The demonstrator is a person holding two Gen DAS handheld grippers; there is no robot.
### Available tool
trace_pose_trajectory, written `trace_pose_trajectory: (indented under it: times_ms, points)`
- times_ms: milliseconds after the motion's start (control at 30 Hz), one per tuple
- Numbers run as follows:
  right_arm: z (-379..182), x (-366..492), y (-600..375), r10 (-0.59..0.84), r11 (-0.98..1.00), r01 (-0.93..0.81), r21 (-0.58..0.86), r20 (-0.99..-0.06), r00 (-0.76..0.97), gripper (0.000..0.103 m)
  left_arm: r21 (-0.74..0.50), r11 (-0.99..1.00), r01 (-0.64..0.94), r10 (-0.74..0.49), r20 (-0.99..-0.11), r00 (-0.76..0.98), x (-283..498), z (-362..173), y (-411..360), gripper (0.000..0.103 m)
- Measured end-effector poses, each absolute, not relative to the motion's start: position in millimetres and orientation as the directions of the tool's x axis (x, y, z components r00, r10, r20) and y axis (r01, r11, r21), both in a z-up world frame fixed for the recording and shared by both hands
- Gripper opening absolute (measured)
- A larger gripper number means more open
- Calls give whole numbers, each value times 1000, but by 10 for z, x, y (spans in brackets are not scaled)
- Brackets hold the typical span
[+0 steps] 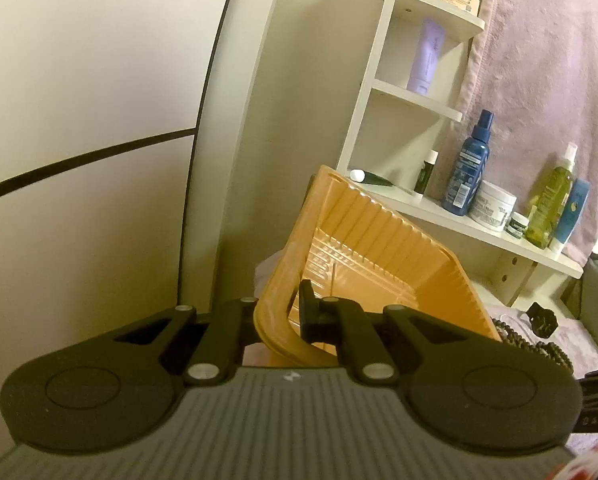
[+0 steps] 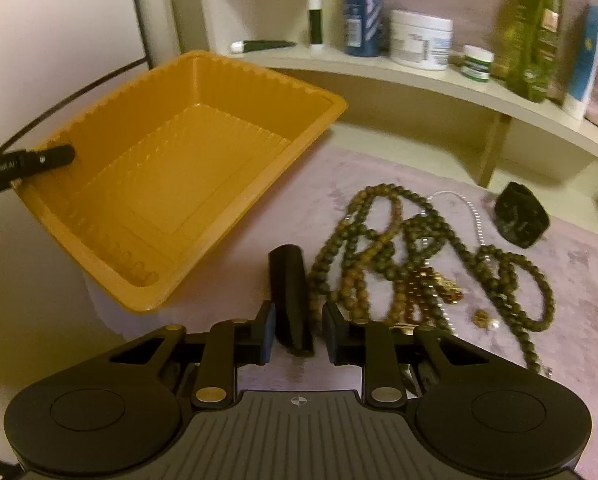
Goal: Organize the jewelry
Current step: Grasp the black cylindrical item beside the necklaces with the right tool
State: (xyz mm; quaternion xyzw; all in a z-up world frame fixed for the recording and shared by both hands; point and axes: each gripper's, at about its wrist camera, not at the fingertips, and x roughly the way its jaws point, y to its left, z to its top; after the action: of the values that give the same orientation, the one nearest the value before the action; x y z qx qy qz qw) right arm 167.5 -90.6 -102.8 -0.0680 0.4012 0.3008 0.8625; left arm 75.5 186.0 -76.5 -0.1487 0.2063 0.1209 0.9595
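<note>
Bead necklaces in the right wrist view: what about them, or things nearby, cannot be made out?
Bead necklaces, right wrist view: blurred, tangled; strand count unclear.
Black object at the right gripper: dark, blurred; identity and contact unclear.
Left wrist view: orange tray hides most of the necklaces.

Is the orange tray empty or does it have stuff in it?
Empty: the orange tray shows only its bare ribbed floor; the bead necklaces lie outside.

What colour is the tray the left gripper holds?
Orange tray, gripped by the left gripper; clearest in the right wrist view.
</note>
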Motion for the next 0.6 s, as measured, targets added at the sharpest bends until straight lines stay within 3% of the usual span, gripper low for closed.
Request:
trace_pose_trajectory:
  times_ms: [367, 600]
  points:
    - [-1154, 1658, -658, 425, 778, -629, -1, -736, 527, 25, -232, 926, -296, 175, -432, 885, 715, -742, 1877, 8]
    - [-1216, 1696, -663, 447, 789, -612, 49, -730, 517, 19, -235, 925, -300, 177, -432, 884, 710, -741, 1872, 8]
